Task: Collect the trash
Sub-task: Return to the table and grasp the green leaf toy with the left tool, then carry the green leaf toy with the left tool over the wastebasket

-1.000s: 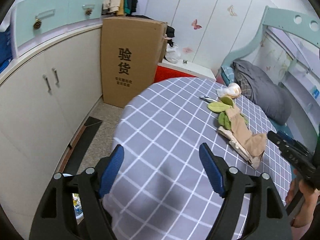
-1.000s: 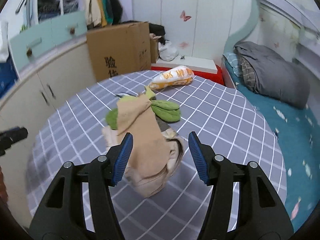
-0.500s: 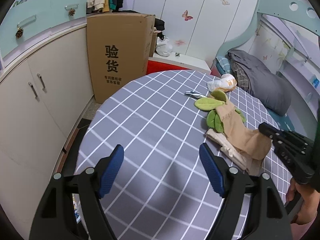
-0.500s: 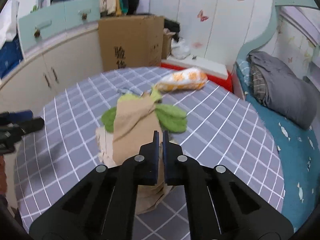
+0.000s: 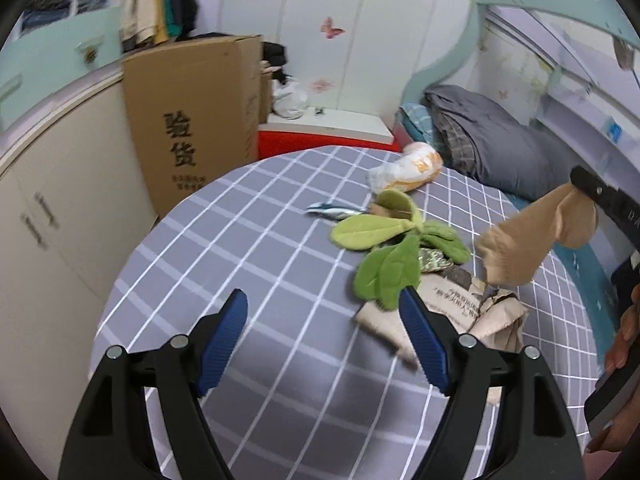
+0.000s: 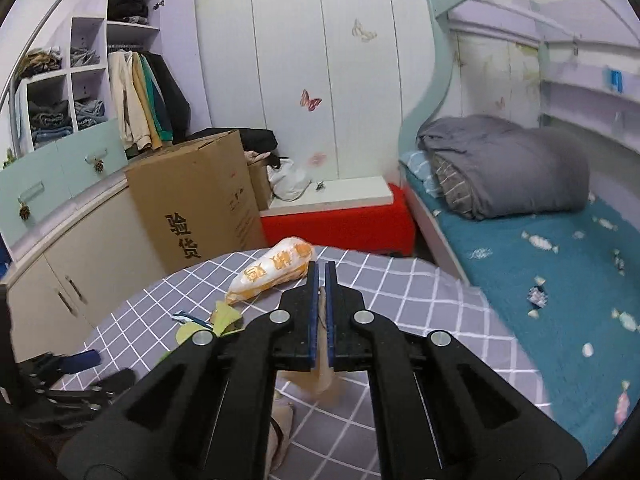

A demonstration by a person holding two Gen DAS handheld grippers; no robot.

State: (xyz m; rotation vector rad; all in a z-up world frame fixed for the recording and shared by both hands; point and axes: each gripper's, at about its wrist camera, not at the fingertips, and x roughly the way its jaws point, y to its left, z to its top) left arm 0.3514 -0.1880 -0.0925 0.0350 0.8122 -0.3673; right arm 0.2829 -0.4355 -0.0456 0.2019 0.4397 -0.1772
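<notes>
On the round table with a grey checked cloth lie green fabric leaves, a crumpled brown paper bag, a small blue-white wrapper and an orange-white snack bag. My right gripper is shut on a tan stocking. In the left wrist view the stocking hangs from it, above the table's right side and clear of the pile. My left gripper is open above the near table, its right finger just in front of the leaves and paper bag, with nothing between its fingers.
A tall cardboard box stands behind the table beside cream cabinets. A red bench lies beyond the table. A bed with a grey duvet runs along the right. A hand shows at the right edge.
My right gripper shut on the tan stocking and lifted it off the pile. My left gripper moved across the table toward the leaves and paper bag, staying open.
</notes>
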